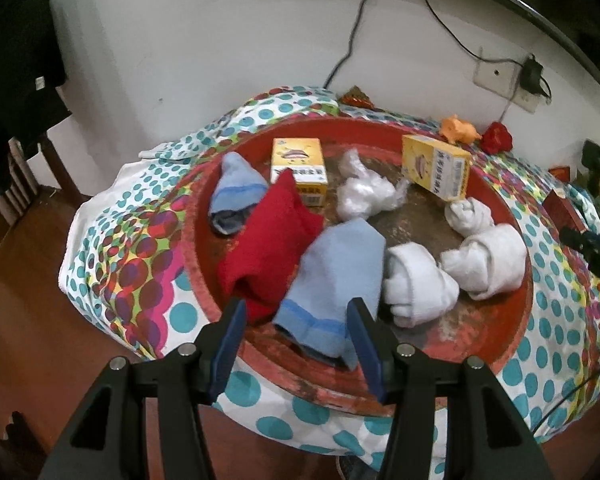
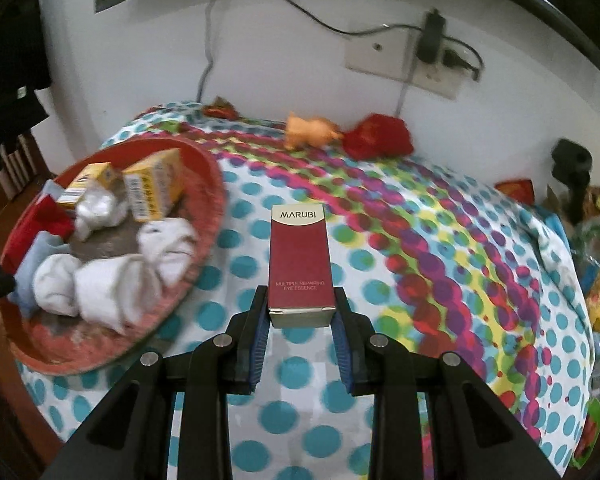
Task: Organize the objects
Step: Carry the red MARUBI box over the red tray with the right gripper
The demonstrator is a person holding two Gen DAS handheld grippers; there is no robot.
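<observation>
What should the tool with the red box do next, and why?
Probably carry the red box left toward the red tray and lower it in. The right tool is shut on the box above the dotted cloth, and two yellow boxes already sit in that tray.

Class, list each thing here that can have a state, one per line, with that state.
Left hand-held gripper: open, its fingers either side of a light blue sock.
Right hand-held gripper: shut on the red Marubi box.
Red Marubi box: closed, held above the cloth.
Red tray: holding socks and boxes.
Yellow boxes: closed.
White socks: rolled up.
</observation>
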